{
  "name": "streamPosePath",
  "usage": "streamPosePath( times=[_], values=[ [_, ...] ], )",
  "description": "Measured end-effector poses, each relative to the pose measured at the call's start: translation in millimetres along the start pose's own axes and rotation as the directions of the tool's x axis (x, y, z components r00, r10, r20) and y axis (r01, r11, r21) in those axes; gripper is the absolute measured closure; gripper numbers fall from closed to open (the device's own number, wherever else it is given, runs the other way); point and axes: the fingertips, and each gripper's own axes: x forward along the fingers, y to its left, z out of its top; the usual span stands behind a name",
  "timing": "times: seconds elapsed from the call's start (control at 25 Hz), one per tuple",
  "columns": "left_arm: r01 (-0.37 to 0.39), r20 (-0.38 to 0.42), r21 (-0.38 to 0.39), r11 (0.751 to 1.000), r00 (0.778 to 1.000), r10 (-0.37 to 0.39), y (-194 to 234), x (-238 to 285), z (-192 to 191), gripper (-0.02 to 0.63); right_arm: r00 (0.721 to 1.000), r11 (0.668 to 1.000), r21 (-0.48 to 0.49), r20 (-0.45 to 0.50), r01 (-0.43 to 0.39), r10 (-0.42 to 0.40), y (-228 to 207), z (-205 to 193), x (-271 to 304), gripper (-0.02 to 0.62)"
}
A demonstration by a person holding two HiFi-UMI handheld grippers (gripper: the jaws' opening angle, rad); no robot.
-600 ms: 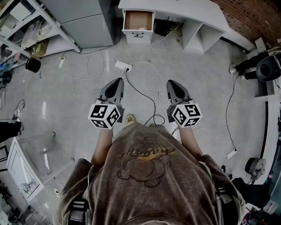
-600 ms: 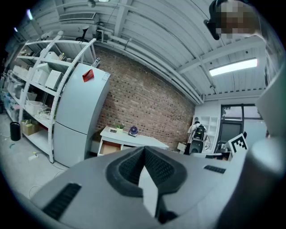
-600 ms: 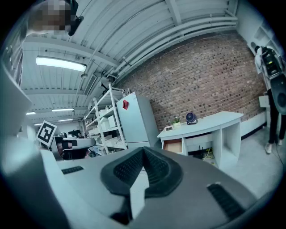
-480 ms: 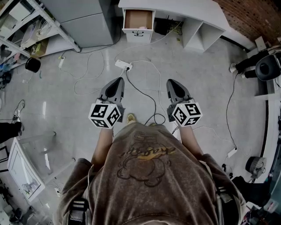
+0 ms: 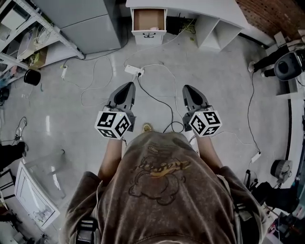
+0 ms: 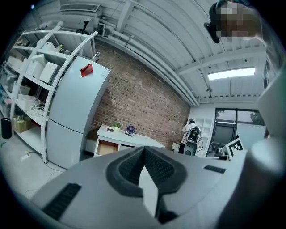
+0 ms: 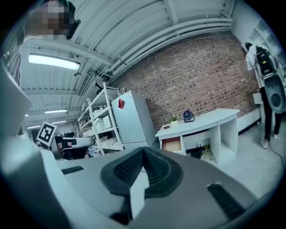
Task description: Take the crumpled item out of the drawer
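An open wooden-bottomed drawer juts from the white desk at the far end of the floor. A small pale crumpled item lies at the drawer's front edge. My left gripper and right gripper are held side by side at waist height over the floor, well short of the desk. Both are shut with nothing between the pads. The left gripper view shows shut jaws with the drawer beyond them. In the right gripper view the jaws are likewise shut, and the drawer shows under the desktop.
Cables and a white power strip lie on the floor between me and the desk. A grey fridge and a shelving rack stand at left. A speaker on a stand is at right, a clear box at lower left.
The desk, the drawer and the floor cables have slid slightly up and away in the head view. Both grippers stay shut, side by side, in about the same place.
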Motion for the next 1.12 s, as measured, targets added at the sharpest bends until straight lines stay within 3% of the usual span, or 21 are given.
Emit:
streamPosePath(
  times=[0.52, 1.12],
  values=[
    [0.058, -0.008, -0.015, 0.998, 0.998, -0.059, 35, 36, 10, 0.598, 0.999, 0.999, -0.016, 0.006, 0.043, -0.043, -1, 12, 41, 0.600],
    [0.043, -0.012, -0.005, 0.999, 0.999, -0.043, 76, 131, 25, 0.598, 1.000, 1.000, -0.021, -0.008, -0.011, 0.011, -53, 31, 141, 0.600]
  ],
)
